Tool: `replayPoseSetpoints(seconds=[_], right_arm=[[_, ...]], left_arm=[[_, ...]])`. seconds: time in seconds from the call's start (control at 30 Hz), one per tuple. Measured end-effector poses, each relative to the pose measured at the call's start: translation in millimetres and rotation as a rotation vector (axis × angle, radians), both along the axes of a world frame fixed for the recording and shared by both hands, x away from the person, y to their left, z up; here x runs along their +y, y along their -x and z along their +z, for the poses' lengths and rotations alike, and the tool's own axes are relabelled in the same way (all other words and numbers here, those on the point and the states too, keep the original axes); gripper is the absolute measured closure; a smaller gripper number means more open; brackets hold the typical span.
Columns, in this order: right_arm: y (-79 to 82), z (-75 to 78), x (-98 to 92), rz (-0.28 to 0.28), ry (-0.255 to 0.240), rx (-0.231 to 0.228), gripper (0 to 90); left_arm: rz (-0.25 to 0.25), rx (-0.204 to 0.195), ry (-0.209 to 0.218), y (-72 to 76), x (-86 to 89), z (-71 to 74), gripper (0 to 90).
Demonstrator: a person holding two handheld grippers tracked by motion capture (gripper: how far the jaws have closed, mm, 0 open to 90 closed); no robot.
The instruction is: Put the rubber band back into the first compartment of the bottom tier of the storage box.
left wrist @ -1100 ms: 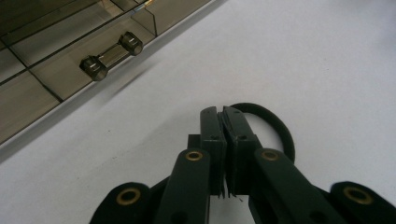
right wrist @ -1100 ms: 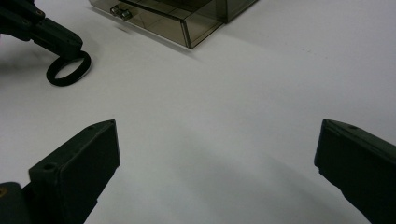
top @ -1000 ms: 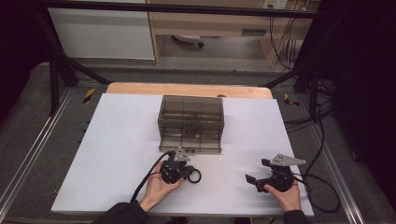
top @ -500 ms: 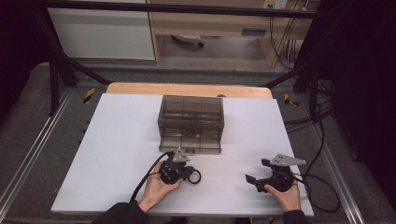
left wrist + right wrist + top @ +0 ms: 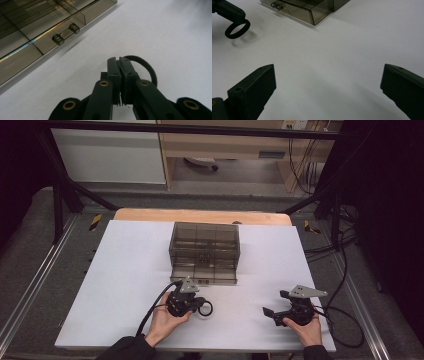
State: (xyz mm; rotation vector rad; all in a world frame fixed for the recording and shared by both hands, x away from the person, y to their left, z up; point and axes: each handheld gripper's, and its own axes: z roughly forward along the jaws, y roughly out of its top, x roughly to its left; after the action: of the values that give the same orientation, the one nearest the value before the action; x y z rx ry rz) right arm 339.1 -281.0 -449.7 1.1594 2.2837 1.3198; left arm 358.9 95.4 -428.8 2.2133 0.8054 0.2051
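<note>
We are working with a black ring, which the left hand-held gripper pinches by its rim, jaws pressed together on the thin band; in the left gripper view the ring curves out from behind the closed fingertips at about one o'clock. Gripped edge-on like this, the loop hangs free beyond the jaws and just above the white table, which we judge suits dropping it into a compartment. At twelve o'clock from the ring stands a smoky clear drawer box, its bottom drawer pulled out toward us, the small two-knob handle facing the gripper. The open drawer probably waits to receive the ring, so the left hand sits close in front of it. Well apart at three o'clock, the right hand-held gripper rests low over the table with jaws spread wide and nothing between them; from its own view the ring and the drawer's corner lie ahead, so it seems parked clear of the work.
</note>
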Motion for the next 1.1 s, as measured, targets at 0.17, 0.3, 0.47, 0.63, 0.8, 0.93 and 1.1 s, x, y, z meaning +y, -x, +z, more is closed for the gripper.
replayPoseSetpoints(seconds=[0.17,0.3,0.47,0.63,0.8,0.93,1.1], right_arm=[[0.0,0.1,-0.1,0.000,0.000,-0.001,0.8],[0.1,0.1,0.0,0.000,0.000,0.000,0.8],[0.1,0.2,-0.2,0.000,-0.001,-0.001,0.8],[0.1,0.1,-0.1,0.000,-0.001,-0.001,0.8],[0.1,0.1,0.0,0.000,0.000,0.000,0.8],[0.1,0.1,-0.1,0.001,0.000,0.000,0.8],[0.0,0.0,0.0,0.001,0.001,-0.001,0.8]], left_arm=[[0.003,-0.002,0.001,0.1,5.1,2.6,87.1],[0.005,0.001,0.002,-0.4,8.8,4.0,87.0],[0.007,0.002,0.003,0.0,11.0,5.2,87.0],[0.011,0.001,0.004,-0.6,14.3,7.1,87.0],[0.022,-0.007,0.001,-1.4,17.6,9.1,87.0],[0.028,-0.011,0.001,-2.5,20.6,10.8,87.1],[0.037,-0.016,0.000,-3.8,23.6,12.0,87.1]])
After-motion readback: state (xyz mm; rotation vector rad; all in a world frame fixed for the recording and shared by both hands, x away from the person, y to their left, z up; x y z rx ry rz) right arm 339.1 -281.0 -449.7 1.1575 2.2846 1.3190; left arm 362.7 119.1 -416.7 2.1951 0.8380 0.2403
